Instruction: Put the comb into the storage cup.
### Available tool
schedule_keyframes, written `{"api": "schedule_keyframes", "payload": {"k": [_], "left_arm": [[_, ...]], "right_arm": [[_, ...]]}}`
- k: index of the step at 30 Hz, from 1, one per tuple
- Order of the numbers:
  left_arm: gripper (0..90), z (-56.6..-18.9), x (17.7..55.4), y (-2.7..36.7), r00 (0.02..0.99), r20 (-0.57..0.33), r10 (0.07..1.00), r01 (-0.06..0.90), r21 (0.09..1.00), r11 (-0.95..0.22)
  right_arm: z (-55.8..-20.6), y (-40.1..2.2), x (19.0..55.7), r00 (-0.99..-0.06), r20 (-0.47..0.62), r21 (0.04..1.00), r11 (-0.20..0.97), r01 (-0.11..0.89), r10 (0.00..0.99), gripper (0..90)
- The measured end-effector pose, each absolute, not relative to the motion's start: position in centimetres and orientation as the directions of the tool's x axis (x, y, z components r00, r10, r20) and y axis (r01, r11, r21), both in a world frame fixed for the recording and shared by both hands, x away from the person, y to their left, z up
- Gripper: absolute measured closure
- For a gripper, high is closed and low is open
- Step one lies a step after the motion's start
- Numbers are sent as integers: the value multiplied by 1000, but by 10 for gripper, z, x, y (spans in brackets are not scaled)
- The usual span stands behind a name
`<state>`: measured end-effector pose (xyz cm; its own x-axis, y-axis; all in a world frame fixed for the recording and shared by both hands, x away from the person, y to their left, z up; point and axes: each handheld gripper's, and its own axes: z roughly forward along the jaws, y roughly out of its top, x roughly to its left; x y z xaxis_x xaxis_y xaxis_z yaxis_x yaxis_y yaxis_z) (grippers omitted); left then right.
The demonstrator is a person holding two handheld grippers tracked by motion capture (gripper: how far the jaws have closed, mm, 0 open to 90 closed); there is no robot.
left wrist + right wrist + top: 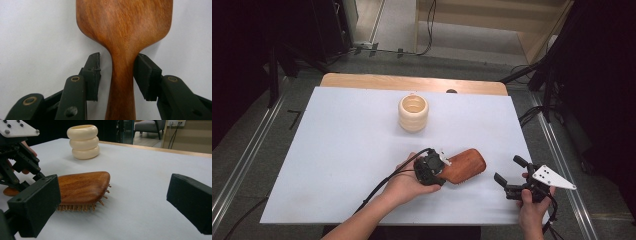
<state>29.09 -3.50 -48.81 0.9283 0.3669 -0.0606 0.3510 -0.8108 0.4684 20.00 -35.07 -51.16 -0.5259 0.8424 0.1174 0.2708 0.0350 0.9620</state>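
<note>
- Reddish-brown wooden paddle hairbrush [466,166]: lies bristle-side down on the white-covered tabletop [342,150], toward the near right part of it. Short tan bristles show under its rim in the right gripper view. Its narrow handle is hidden under the left hand-held gripper in the high view; in the left gripper view the handle runs off the bottom edge and the head is cut off at the top.
- Left hand-held gripper [432,167]: held in the person's left hand [404,185], its two black jaws set either side of the brush neck. In the left gripper view one pad [146,75] lies against the wood, while the other pad [93,75] stands a sliver clear of it. Not yet clamped.
- Right hand-held gripper [508,172]: held in the right hand [529,202] at the near right tabletop edge, a little apart from the brush head. Jaws wide apart, nothing between them. Both pads are cut off by the edges of the right gripper view.
- Cream ribbed holder of three stacked rings [413,113]: upright, open-topped, farther back near the tabletop's middle, well apart from the brush. Its inside is hard to make out.
- Bare wooden strip [412,82]: the tabletop's far edge, beyond the white cover.
</note>
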Motion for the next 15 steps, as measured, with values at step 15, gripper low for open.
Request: {"api": "schedule_keyframes", "payload": {"k": [15], "left_arm": [[575, -487, 296, -41, 920, -89, 382, 380, 442, -813]], "right_arm": [[-513, -350, 201, -523, 117, 961, 37, 275, 844, 0]]}}
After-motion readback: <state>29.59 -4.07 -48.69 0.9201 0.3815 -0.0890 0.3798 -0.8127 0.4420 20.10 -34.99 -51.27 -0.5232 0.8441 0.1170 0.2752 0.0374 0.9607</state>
